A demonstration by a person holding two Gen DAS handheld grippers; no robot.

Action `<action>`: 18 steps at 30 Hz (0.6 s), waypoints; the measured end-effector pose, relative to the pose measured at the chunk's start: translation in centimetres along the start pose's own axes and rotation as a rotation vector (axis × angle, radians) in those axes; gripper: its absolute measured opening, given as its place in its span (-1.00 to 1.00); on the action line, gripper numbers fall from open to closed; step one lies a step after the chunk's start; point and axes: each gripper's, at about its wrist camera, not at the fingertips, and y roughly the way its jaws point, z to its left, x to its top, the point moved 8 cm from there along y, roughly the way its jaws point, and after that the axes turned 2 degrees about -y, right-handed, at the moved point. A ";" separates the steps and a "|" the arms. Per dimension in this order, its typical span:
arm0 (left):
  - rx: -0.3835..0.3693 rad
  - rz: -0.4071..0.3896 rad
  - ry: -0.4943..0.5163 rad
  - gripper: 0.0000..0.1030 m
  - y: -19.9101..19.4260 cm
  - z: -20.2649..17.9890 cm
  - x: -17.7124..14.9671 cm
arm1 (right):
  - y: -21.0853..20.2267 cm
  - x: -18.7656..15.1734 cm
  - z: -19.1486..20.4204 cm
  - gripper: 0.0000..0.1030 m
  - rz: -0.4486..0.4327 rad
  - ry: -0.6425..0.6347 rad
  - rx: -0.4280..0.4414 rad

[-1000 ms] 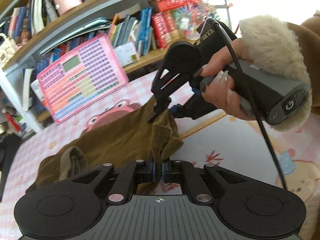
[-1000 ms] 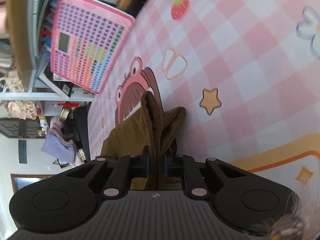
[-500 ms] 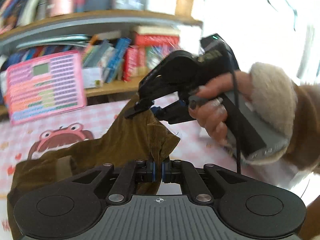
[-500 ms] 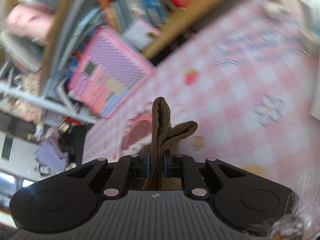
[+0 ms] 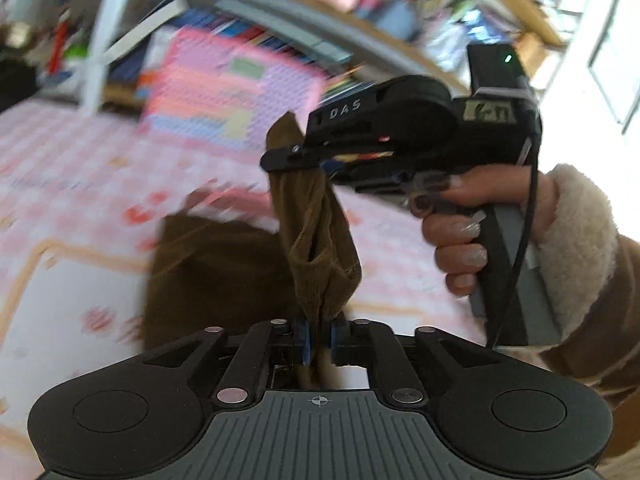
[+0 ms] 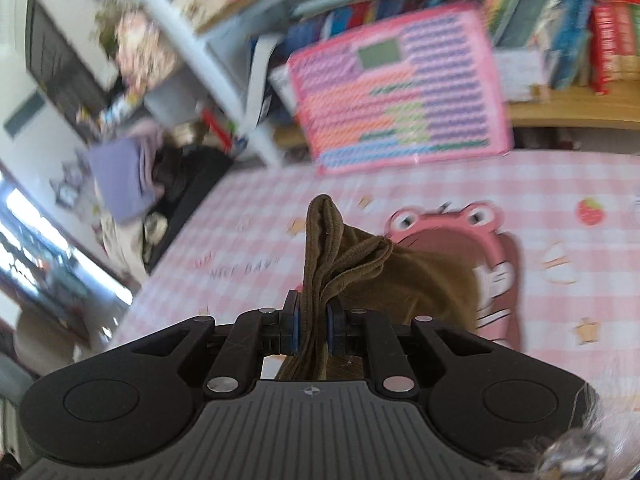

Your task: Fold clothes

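Observation:
A brown corduroy garment (image 5: pixel 316 240) hangs bunched between my two grippers above the pink checked mat (image 5: pixel 80 152). My left gripper (image 5: pixel 319 336) has a fold of it between its pads, and its jaws are opening. In the left wrist view my right gripper (image 5: pixel 272 160) holds the upper end of the same cloth, higher and farther away. The right wrist view shows my right gripper (image 6: pixel 312 328) with a thick ribbed fold of the garment (image 6: pixel 420 280) pinched between its pads, and its jaws are easing open too. The rest of the garment lies on the mat below.
A pink keyboard-style toy board (image 6: pixel 400 92) leans against a bookshelf (image 6: pixel 580 32) full of books at the mat's far edge. A purple cloth pile (image 6: pixel 120 176) sits off the mat to the left. A hand with a fleecy cuff (image 5: pixel 576 232) holds the right gripper.
Both grippers have risen and rolled, carrying the garment's edge up off the mat. The cloth now hangs stretched between them. The left jaws stand slightly wider than before.

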 end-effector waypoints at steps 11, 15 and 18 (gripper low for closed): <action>0.075 0.027 -0.075 -0.04 -3.7 9.9 1.9 | 3.3 -3.2 2.3 -0.11 -0.018 0.127 -0.005; -0.012 -0.001 -0.103 0.08 -2.6 10.0 4.1 | -0.6 -3.9 0.3 -0.05 -0.120 0.115 -0.172; -0.101 -0.008 -0.148 0.17 -1.1 9.4 5.6 | -3.3 -5.8 -1.2 -0.05 -0.150 0.097 -0.297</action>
